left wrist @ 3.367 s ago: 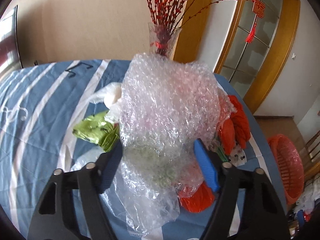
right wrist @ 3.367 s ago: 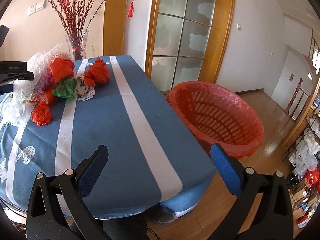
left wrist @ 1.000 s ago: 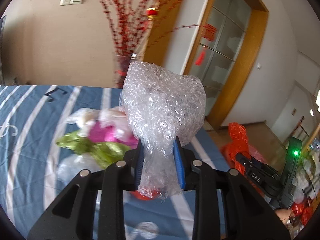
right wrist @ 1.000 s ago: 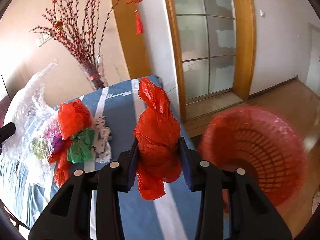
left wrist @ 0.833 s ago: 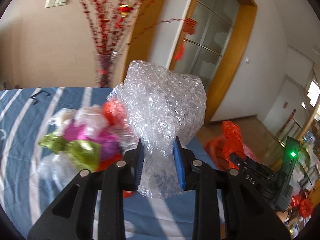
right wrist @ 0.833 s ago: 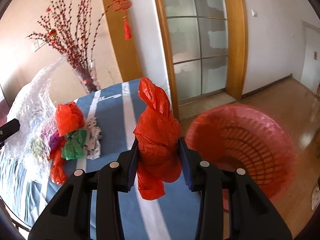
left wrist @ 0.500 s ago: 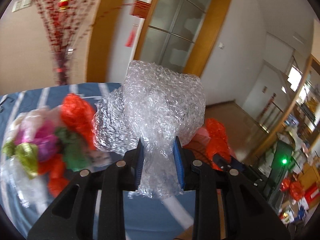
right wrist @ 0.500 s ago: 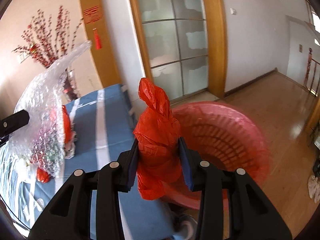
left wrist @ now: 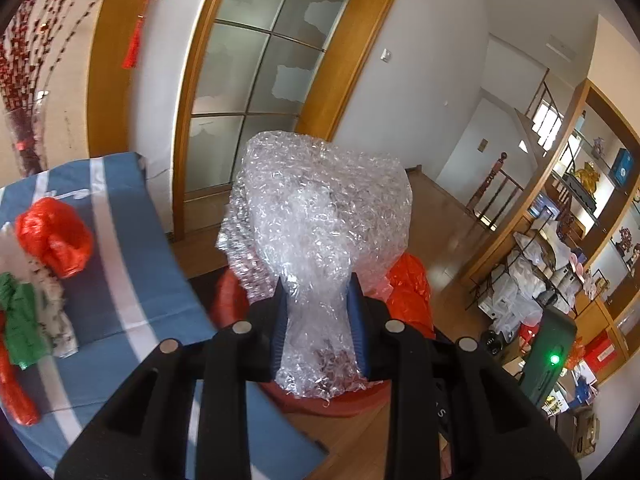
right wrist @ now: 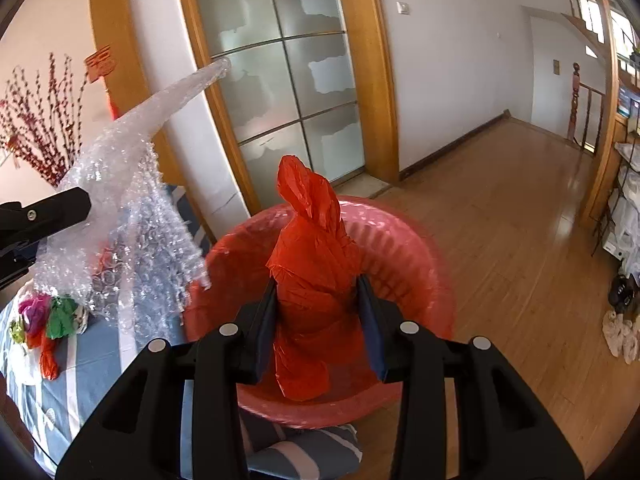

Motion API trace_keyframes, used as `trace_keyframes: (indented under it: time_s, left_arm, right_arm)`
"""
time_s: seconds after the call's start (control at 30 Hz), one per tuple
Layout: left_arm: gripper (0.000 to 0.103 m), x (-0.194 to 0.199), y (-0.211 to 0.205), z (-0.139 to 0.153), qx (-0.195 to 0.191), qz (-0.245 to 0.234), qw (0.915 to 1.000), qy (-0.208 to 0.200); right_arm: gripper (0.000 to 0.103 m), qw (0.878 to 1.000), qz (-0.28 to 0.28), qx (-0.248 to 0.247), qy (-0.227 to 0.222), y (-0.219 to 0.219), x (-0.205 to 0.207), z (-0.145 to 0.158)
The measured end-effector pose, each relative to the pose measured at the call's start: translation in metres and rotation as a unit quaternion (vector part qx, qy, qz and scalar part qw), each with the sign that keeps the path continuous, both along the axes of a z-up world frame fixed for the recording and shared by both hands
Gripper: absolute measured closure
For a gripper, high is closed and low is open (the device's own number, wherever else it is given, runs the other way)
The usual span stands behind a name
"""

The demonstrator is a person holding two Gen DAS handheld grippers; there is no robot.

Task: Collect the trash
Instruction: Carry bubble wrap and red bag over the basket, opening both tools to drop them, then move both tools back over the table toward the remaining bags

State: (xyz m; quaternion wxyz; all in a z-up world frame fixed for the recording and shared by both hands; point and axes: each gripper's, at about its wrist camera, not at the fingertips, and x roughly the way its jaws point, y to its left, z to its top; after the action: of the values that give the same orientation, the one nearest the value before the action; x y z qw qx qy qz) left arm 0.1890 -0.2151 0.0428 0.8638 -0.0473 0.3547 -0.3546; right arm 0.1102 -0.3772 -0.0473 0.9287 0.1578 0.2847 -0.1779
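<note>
Bubble wrap (left wrist: 320, 248) sits pinched in my left gripper (left wrist: 319, 328) jaws; that view has swung off the surface (left wrist: 132, 264) toward the red basket (left wrist: 352, 404). Right view: my right gripper (right wrist: 318, 320) clamps the red bag (right wrist: 312, 280), now over the basket (right wrist: 400, 264), so I judge both are ready to drop.

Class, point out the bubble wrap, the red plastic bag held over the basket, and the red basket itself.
bubble wrap (left wrist: 324, 216), left wrist view, crumpled middle.
red plastic bag (right wrist: 316, 280), right wrist view, bunched body.
red basket (right wrist: 416, 268), right wrist view, inner wall.
</note>
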Motion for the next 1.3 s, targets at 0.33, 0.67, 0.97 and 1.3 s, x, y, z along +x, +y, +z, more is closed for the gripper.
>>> trace_keyframes:
  time_s: [0.33,0.67,0.97,1.3]
  left_arm:
    - [0.075,0.024,-0.031,-0.051,0.026,-0.008,0.9984,0.05]
    - [0.061,0.028,-0.034,-0.079,0.06,-0.006,0.9958,0.068]
    - [0.038,0.03,-0.014,-0.09,0.076,0.015,0.994,0.078]
    - [0.029,0.013,0.037,-0.084,0.092,0.066,0.9925,0.046]
  right_arm:
    - [0.064,1.0,-0.019,0.013,0.006,-0.022,0.005,-0.013]
    - [0.063,1.0,-0.01,0.023,0.004,-0.024,0.01,-0.015]
    - [0.042,1.0,-0.02,0.01,-0.003,-0.02,0.002,-0.013]
    - [0.028,1.0,-0.009,-0.017,-0.011,-0.007,0.003,-0.005]
